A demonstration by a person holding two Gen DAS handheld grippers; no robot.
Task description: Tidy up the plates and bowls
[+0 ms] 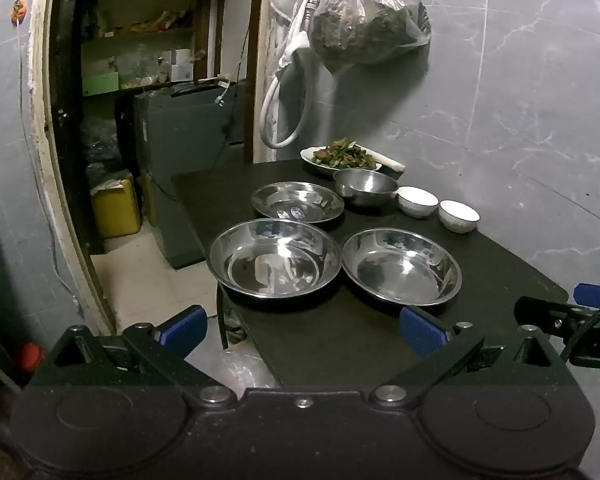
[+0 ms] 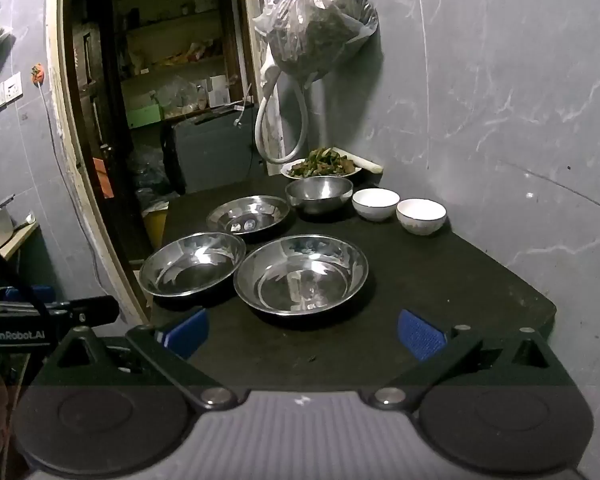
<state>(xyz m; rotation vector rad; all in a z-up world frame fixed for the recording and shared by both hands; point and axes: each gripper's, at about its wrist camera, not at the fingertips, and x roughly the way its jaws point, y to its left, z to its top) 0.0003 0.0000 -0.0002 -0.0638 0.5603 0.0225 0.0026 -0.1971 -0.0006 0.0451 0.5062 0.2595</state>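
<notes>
The left claw [image 1: 302,330] hangs over the near edge of the black desk [image 1: 340,340] with its blue pads spread wide and nothing between them; the right claw [image 2: 302,332] is likewise wide open and empty, just short of the dishes. Nearest stand two shallow steel pans side by side, the left pan [image 1: 275,257] and the right pan [image 1: 401,266], both shiny and empty. Behind them sits a flatter steel plate [image 1: 297,202], also empty, then a deeper steel bowl [image 1: 365,187]. Two small white bowls [image 1: 418,201] [image 1: 459,216] stand beside it near the grey wall, both empty. At the far end a white plate [image 1: 342,157] holds cooked greens.
</notes>
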